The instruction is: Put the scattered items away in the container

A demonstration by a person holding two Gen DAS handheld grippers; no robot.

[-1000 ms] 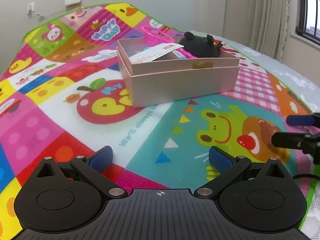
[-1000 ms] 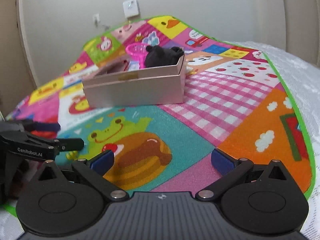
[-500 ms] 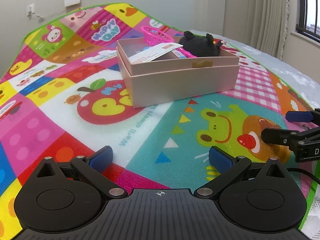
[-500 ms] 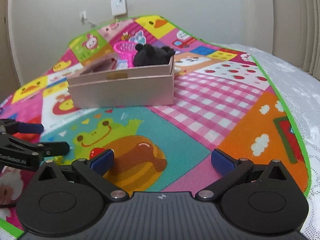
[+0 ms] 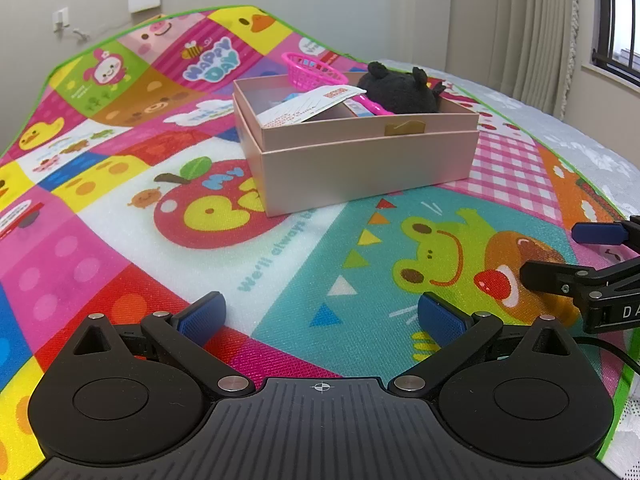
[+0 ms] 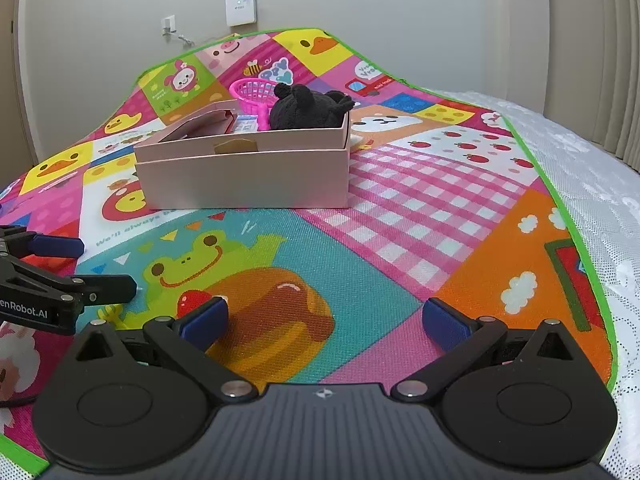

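A pink cardboard box [image 5: 360, 168] [image 6: 248, 176] stands on the colourful play mat. Inside it lie a black plush toy [image 5: 400, 90] [image 6: 308, 108], a pink toy basket [image 5: 312, 72] [image 6: 254, 94] and a white card [image 5: 308, 106]. My left gripper [image 5: 320, 316] is open and empty, low over the mat, well short of the box. My right gripper [image 6: 324, 316] is open and empty too, over the mat in front of the box. Each gripper shows at the edge of the other's view: the right gripper [image 5: 560, 256] and the left gripper [image 6: 100, 268].
The play mat [image 5: 120, 216] covers a bed with a white lace cover [image 6: 592, 184] to the right. A wall with a thermostat [image 6: 240, 8] stands behind. Curtains and a window [image 5: 616, 24] are at the far right.
The right gripper has swung so the box sits more central in its view and it reaches further into the left wrist view. The left gripper has barely moved.
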